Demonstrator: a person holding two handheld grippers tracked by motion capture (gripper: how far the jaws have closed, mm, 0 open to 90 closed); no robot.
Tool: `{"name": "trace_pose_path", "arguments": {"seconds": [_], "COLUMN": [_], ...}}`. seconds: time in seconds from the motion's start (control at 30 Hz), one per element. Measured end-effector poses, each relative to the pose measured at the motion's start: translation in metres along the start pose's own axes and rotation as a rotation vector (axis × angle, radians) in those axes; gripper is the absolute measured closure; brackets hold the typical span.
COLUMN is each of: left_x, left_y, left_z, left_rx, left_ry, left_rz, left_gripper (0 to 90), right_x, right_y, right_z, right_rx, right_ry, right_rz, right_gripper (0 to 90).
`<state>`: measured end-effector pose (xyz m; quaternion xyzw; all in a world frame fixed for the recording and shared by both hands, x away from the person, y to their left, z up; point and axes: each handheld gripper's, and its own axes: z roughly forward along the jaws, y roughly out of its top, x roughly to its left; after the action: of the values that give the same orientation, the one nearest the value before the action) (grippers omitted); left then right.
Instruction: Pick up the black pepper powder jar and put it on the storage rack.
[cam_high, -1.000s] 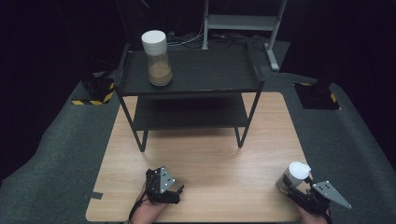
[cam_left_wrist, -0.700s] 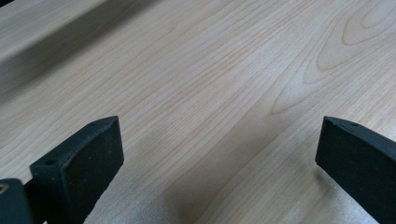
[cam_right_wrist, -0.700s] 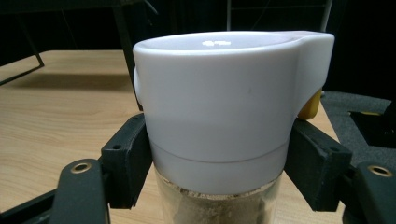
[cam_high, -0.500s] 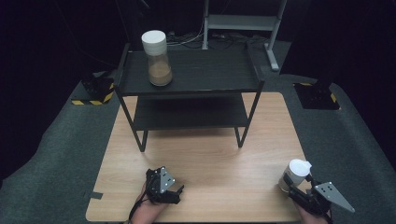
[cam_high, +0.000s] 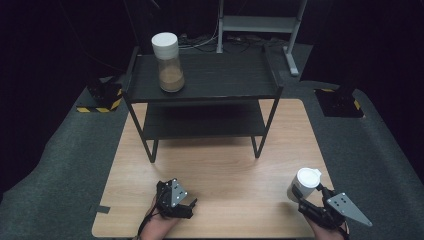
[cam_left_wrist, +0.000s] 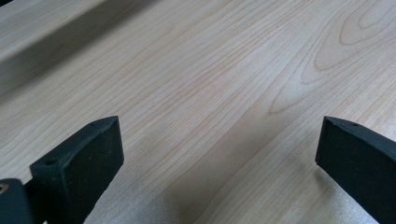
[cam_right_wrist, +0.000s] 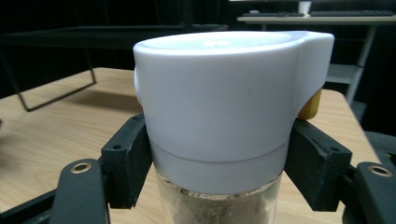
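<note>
1. The right gripper (cam_high: 306, 199) sits at about 5 o'clock on the wooden table (cam_high: 225, 170) in the high view, clamped on a clear jar with a white lid (cam_high: 303, 184); in the right gripper view its two black jaws press the jar from either side, just below the lid.
2. The left gripper (cam_high: 186, 206) rests low at about 7 o'clock, near the table's front edge. In the left gripper view its jaws stand wide apart with bare wood grain between them, holding nothing.
3. A black two-tier metal shelf (cam_high: 210, 82) stands across the far half of the table, from 11 to 1 o'clock, well apart from both grippers. The stretch of table between the grippers and the shelf legs is open wood.
4. A second jar (cam_high: 167, 62) with the same white lid stands upright on the shelf's top tier, toward its left end, at about 11 o'clock.
5. A forearm comes up from the bottom edge behind each gripper; the right gripper's grey three-cornered plate (cam_high: 347, 209) points toward 4 o'clock, and the held jar leans a little toward 11 o'clock.
6. The held jar carries a pale brown powder visible through the glass under the lid in the right gripper view. The shelf jar is filled with brownish powder in its lower part.
</note>
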<state>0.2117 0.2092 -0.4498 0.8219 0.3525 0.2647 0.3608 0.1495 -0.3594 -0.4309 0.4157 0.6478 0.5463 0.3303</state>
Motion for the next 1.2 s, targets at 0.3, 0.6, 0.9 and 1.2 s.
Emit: {"name": "trace_pose_path", "arguments": {"seconds": [0.3,0.6,0.9,1.2], "left_x": [0.000,0.001,0.002,0.003], "left_y": [0.000,-0.001,-0.001,-0.002], "left_z": [0.000,-0.001,-0.001,-0.001], "left_rx": [-0.001,-0.006,-0.007,-0.013], "left_ry": [-0.004,-0.006,-0.011,-0.018], "left_rz": [0.015,0.011,0.006,0.000], "left_gripper": [1.2,1.3,1.2,1.3], "right_x": [0.014,0.026,0.040,0.051], "right_y": [0.013,0.024,0.046,0.070], "right_z": [0.023,0.043,0.061,0.077], "right_rx": [-0.002,-0.009,-0.034,-0.059], "right_ry": [0.099,0.168,0.222,0.256], "right_rz": [-0.016,-0.012,-0.012,-0.019], "right_gripper": [28.9,28.9,28.9,28.9]}}
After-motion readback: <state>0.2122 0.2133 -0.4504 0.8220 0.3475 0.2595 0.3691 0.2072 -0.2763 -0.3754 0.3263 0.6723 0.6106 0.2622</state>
